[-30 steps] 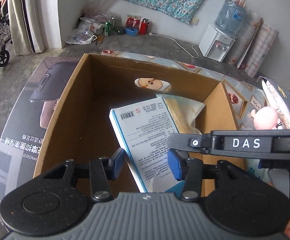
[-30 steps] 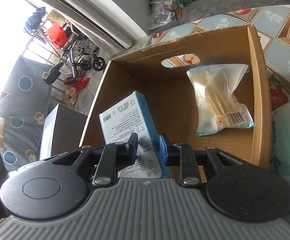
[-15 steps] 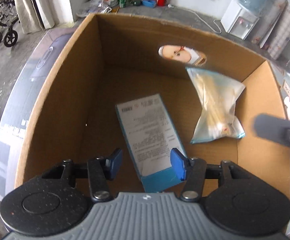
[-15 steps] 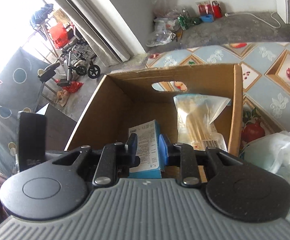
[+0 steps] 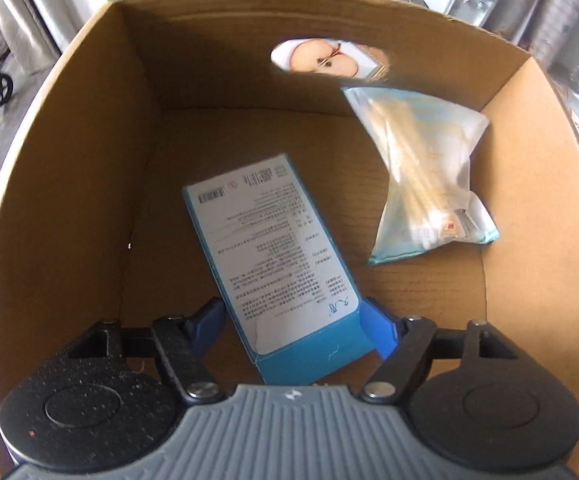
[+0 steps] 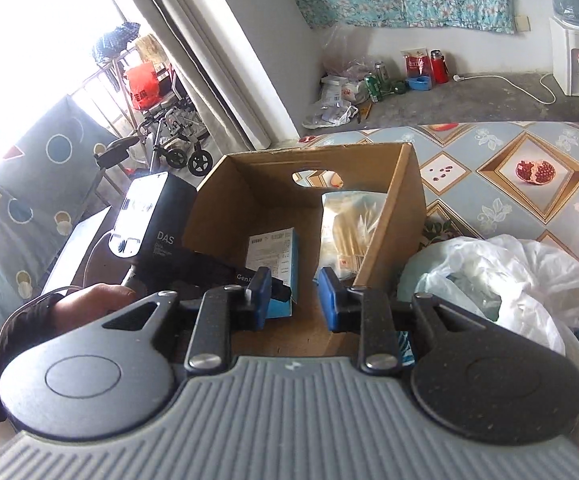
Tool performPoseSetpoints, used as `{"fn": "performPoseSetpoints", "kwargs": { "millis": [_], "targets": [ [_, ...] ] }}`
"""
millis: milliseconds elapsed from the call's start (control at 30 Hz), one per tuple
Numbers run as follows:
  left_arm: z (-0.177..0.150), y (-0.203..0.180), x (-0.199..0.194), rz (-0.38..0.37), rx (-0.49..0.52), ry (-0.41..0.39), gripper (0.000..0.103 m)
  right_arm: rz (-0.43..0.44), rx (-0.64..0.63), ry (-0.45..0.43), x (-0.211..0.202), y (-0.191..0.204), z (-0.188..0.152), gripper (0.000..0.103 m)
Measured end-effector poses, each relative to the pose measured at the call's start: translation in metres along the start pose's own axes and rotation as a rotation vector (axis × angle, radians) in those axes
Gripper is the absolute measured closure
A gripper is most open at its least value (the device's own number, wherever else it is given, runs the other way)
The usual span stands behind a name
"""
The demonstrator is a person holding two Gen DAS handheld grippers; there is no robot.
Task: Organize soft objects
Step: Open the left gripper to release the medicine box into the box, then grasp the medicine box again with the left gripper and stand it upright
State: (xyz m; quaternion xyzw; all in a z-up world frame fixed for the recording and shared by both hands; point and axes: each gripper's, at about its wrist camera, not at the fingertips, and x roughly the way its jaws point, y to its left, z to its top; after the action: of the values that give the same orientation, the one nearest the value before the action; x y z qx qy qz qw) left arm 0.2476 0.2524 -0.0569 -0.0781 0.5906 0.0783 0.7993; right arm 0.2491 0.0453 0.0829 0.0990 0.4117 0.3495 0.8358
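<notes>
Right wrist only: white plastic bag (image 6: pixel 501 280)

Both wrist cams over cardboard box (image 5: pixel 69 200)

Matt cardboard box (image 5: pixel 69 184), glossy clear plastic pouch (image 5: pixel 425 168), crinkled plastic bag (image 6: pixel 501 280)

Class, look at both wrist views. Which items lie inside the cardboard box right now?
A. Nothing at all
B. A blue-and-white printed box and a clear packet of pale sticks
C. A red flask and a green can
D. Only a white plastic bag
B: the left wrist view looks down into the cardboard box and shows the blue-and-white printed box beside the clear packet on its floor.
</notes>
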Motion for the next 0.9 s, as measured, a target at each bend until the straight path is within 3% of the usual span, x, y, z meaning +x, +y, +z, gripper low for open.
{"fn": "performPoseSetpoints", "kwargs": {
  "millis": [67,200,333,467,600,633,700,733,767,900],
  "targets": [
    [0.004,-0.004,-0.001,0.029,0.029,-0.033,0.036,-0.007,0.007,-0.006,-0.003,-0.008,0.000,0.078],
    [0.016,-0.008,0.000,0.056,0.070,-0.075,0.042,-0.011,0.019,-0.013,-0.006,-0.016,-0.002,0.078],
    [0.027,-0.007,0.003,0.064,0.048,-0.107,0.046,-0.019,0.029,-0.015,-0.006,-0.022,-0.003,0.078],
    [0.035,-0.006,0.004,0.058,0.032,-0.134,0.063,-0.022,0.042,-0.009,-0.004,-0.028,-0.003,0.077],
    [0.039,-0.004,-0.001,0.049,0.011,-0.106,0.065,-0.020,0.052,-0.003,-0.003,-0.031,-0.005,0.077],
    [0.039,-0.001,-0.005,0.032,-0.006,-0.096,0.063,-0.019,0.051,-0.003,-0.004,-0.031,-0.006,0.077],
    [0.037,0.003,-0.012,0.002,-0.032,-0.078,0.046,-0.019,0.048,-0.005,-0.006,-0.031,-0.006,0.076],
    [0.036,0.005,-0.015,-0.003,-0.043,-0.070,0.030,-0.018,0.048,-0.005,-0.007,-0.030,-0.006,0.076],
    [0.033,0.008,-0.019,-0.003,-0.049,-0.064,0.020,-0.015,0.048,-0.005,-0.006,-0.031,-0.006,0.076],
    [0.022,0.008,-0.016,0.003,-0.057,0.015,0.016,-0.007,0.049,-0.004,-0.004,-0.029,-0.007,0.074]
  ]
}}
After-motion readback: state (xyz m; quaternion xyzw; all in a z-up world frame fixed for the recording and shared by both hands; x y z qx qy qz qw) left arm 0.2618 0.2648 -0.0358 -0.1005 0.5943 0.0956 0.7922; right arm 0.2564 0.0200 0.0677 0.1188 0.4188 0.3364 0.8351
